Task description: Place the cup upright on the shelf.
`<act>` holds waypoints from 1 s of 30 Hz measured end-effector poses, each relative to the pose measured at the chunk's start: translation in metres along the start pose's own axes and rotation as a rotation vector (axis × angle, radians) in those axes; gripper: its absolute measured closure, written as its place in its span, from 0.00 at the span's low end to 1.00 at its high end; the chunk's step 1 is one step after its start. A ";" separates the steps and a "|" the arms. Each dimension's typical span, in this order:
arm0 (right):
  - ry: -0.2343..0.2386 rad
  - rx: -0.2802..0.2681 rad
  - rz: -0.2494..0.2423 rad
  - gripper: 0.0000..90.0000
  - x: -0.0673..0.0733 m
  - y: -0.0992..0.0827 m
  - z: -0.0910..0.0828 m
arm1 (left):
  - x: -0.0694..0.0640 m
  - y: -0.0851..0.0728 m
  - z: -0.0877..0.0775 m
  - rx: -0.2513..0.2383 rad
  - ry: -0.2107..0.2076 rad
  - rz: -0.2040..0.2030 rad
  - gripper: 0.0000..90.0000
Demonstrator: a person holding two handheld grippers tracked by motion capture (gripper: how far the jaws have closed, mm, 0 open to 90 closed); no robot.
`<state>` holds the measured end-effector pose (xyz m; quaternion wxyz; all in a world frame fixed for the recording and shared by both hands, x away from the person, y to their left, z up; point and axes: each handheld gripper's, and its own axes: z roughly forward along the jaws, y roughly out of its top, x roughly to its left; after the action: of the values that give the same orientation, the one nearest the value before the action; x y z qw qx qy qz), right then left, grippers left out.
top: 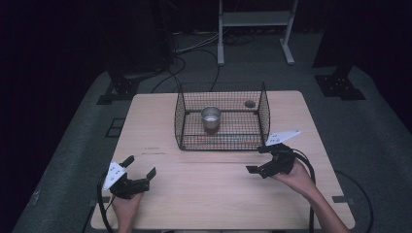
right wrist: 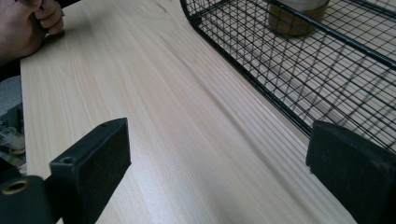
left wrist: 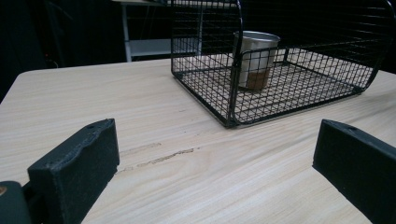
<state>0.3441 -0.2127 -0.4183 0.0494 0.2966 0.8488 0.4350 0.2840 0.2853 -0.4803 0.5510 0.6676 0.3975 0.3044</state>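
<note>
Metal cup (top: pixel 211 118) upright inside wire basket (top: pixel 180 121) | right gripper (top: pixel 260 160) just beside basket's near right corner, jaws wide, empty | left gripper (top: pixel 140 171) well off basket's near left, jaws wide, empty

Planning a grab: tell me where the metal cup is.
In the high view, the cup stands upright inside the wire basket, left of its middle, at the table's far centre.

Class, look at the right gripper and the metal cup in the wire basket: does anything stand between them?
Yes. The black wire basket encloses the shiny metal cup, and its low near wall and taller right-hand wall lie between the cup and the open right gripper. The basket's top is open, so from above nothing visible blocks the way.
</note>
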 end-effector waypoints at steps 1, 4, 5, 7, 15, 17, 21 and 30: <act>0.000 0.000 0.000 0.06 0.000 0.000 0.000 | 0.000 0.000 0.000 0.000 0.000 0.000 0.00; -0.013 0.013 0.006 0.06 -0.003 -0.007 -0.005 | 0.000 0.000 0.000 0.000 0.000 -0.002 0.00; -0.013 0.013 0.006 0.06 -0.003 -0.007 -0.005 | 0.000 0.000 0.000 0.000 0.000 -0.002 0.00; -0.026 0.012 0.014 0.06 -0.005 -0.012 -0.009 | 0.000 0.000 0.000 0.004 -0.001 0.000 0.00; -0.049 0.011 0.039 0.06 -0.009 -0.030 -0.014 | 0.000 0.000 0.000 -0.002 0.000 0.000 0.00; -0.051 0.010 0.049 0.06 -0.011 -0.035 -0.016 | 0.000 0.000 0.000 -0.002 -0.001 0.000 0.00; -0.075 0.004 0.052 0.07 -0.013 -0.045 -0.020 | 0.000 0.000 0.000 -0.004 -0.001 0.000 0.00; -0.108 -0.013 0.038 0.07 -0.013 -0.059 -0.025 | 0.000 0.000 0.000 -0.001 -0.001 0.001 0.00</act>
<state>0.3190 -0.2635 -0.4505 0.0886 0.3351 0.8363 0.4248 0.2843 0.2850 -0.4804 0.5516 0.6676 0.3968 0.3044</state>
